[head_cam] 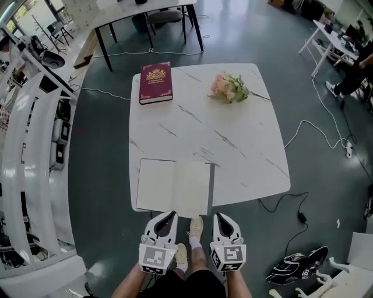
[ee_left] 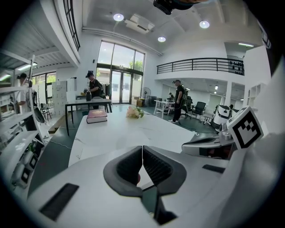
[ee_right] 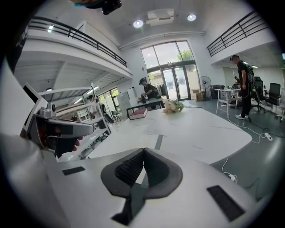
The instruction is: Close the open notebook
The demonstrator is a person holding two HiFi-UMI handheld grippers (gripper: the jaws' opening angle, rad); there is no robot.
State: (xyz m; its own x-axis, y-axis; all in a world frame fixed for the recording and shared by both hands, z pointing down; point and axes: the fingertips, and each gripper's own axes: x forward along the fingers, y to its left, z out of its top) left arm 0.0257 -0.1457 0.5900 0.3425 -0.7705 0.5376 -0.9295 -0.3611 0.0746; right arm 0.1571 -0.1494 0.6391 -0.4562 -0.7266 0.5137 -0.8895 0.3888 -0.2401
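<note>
The open notebook (head_cam: 175, 187) lies flat with blank cream pages up, at the near edge of the white marble table (head_cam: 245, 145). Its grey cover edge shows on the right side. My left gripper (head_cam: 166, 216) hovers just off the table's near edge, below the notebook's middle, shut with nothing in it. My right gripper (head_cam: 221, 216) hangs beside it to the right, near the notebook's right corner, also shut and empty. In the left gripper view the fingertips (ee_left: 142, 153) meet. The right gripper view shows the notebook (ee_right: 129, 149) ahead and left of its closed tips (ee_right: 143, 156).
A dark red hardcover book (head_cam: 155, 82) lies at the table's far left. A bunch of pink flowers (head_cam: 230, 88) rests at the far right. White shelving (head_cam: 29, 151) runs along the left. Cables cross the floor, and a black table (head_cam: 145, 14) stands behind.
</note>
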